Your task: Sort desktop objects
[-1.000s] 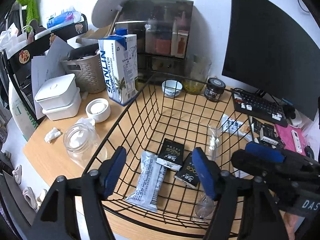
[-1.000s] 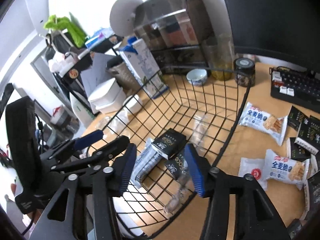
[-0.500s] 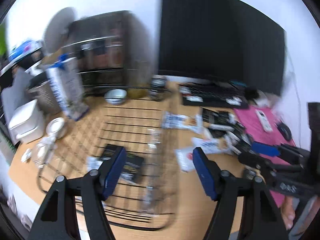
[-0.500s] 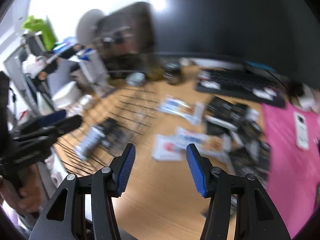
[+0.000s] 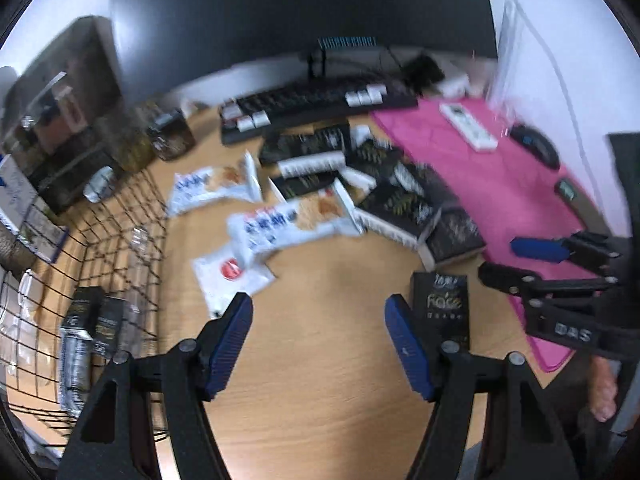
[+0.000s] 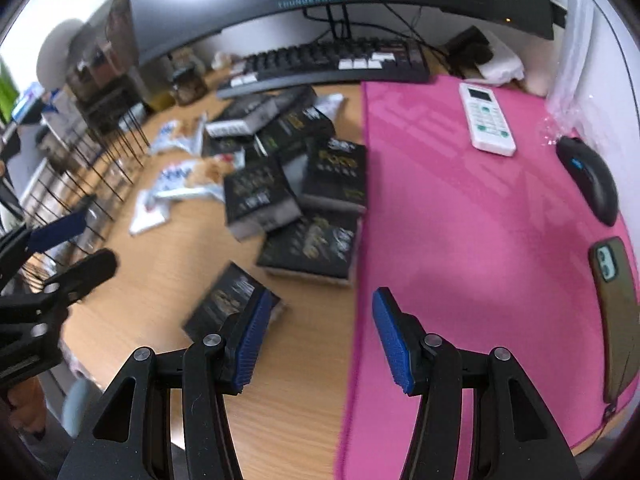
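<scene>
Only the right view shows the phone (image 6: pixel 616 312); both hand-held grippers (image 5: pixel 318 344) (image 6: pixel 316 340) gape empty.

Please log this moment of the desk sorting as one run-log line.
left hand-held gripper: open, empty | right hand-held gripper: open, empty | nearest item: lone black box on desk | wire basket: partly filled

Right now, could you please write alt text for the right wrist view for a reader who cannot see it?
The open, empty right gripper hangs over a wooden desk at the edge of a pink mat, near a lone black box. Beyond lie a pile of black boxes and white snack packets. The mat holds a remote, mouse and phone.
</scene>
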Demonstrator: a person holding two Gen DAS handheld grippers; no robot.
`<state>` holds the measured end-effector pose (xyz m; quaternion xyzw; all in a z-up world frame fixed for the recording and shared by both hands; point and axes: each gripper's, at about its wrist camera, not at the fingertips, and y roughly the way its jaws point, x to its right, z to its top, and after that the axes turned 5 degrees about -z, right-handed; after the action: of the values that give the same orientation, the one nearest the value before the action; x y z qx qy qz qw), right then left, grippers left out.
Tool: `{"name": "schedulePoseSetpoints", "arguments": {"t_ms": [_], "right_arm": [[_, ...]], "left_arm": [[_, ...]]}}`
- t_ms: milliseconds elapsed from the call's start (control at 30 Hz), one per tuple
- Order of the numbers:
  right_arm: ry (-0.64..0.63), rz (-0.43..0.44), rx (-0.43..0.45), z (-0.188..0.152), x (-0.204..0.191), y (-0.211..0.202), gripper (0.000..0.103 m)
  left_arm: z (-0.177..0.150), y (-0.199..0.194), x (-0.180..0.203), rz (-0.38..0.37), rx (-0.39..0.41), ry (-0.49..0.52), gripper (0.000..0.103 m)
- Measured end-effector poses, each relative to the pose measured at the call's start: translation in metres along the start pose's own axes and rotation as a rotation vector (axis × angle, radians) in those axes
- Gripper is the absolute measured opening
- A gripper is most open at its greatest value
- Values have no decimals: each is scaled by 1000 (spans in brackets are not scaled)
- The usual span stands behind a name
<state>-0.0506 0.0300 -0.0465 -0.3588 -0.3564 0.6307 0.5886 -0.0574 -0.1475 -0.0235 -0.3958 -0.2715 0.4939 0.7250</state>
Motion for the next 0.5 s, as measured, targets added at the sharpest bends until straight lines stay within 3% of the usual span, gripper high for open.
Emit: {"name": "schedulePoseSetpoints", "arguments": {"t_ms": [167, 333, 500], "right_arm": [[-38, -1, -27, -7, -9, 11, 54], [-82, -74, -4, -11, -27, 16, 54], [-84, 1, 17, -7, -44, 17, 54]], "left_arm": [[-3, 24, 8, 1, -60, 26, 73], [-9, 39, 4, 11, -106, 24, 73], [-12, 41, -7, 31, -112, 2, 73]]}}
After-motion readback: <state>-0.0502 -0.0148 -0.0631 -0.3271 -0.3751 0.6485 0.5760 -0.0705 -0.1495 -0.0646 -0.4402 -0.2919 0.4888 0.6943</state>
